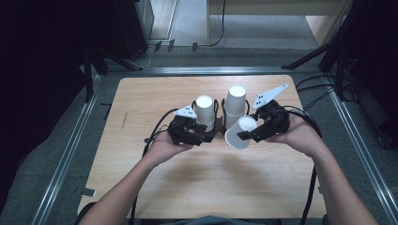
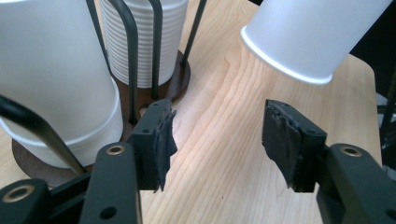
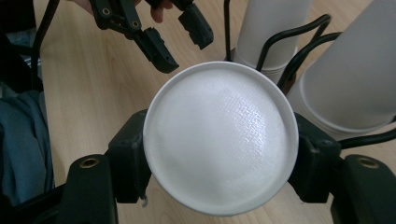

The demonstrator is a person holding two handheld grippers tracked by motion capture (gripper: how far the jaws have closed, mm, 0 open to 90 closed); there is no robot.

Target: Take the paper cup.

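Note:
A dark wire rack [image 1: 218, 133] on the wooden table [image 1: 211, 187] holds two stacks of upturned white paper cups, a left stack [image 1: 205, 110] and a taller right stack [image 1: 235, 102]. My right gripper [image 1: 245, 134] is shut on a single white cup [image 1: 236, 137], tilted just in front of the rack; that cup's round base [image 3: 219, 140] sits between the jaws in the right gripper view. My left gripper [image 2: 219, 140] is open with bare wood between its pads, beside the left stack [image 2: 51, 84]. The held cup [image 2: 303, 32] hangs ahead of it.
Rack wires [image 2: 133, 60] and the brown base [image 2: 180, 79] stand close to the left jaw. Cables trail from both grippers across the table. Dark stands and cables [image 1: 319, 89] surround the table on the floor. The near half of the table is free.

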